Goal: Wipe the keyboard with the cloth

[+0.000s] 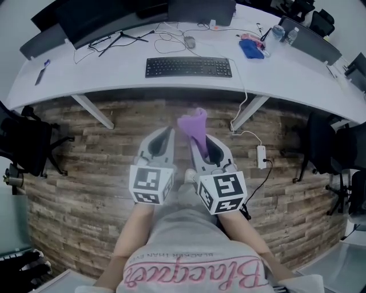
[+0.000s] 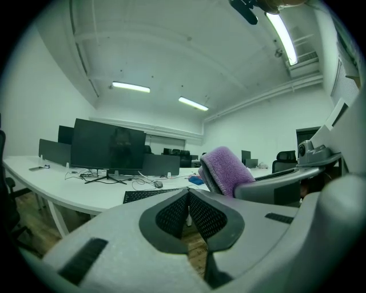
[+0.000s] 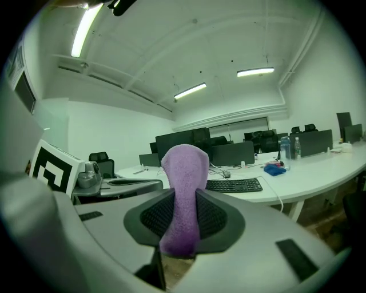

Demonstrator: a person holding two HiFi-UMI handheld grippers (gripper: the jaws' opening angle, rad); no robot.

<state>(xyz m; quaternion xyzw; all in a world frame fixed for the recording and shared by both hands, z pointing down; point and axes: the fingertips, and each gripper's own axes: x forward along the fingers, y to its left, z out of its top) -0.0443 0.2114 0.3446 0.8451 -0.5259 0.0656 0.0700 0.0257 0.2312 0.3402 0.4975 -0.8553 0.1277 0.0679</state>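
Note:
A black keyboard [image 1: 189, 67] lies on the long white desk [image 1: 286, 74], far ahead of both grippers. My right gripper [image 1: 201, 136] is shut on a purple cloth [image 1: 193, 123] that sticks up past its jaws; the cloth [image 3: 184, 189] fills the middle of the right gripper view, with the keyboard [image 3: 234, 185] beyond it. My left gripper [image 1: 167, 135] is held beside the right one, shut with nothing between its jaws. In the left gripper view the cloth [image 2: 226, 169] shows at right and the keyboard [image 2: 150, 195] lies behind the jaws [image 2: 187, 197].
On the desk are monitors [image 1: 201, 10], a mouse [image 1: 189, 42], loose cables, a blue cloth [image 1: 251, 49] and water bottles [image 1: 290, 35]. A white cable hangs down to a power strip [image 1: 262, 156] on the wooden floor. Black chairs [image 1: 26, 143] stand at both sides.

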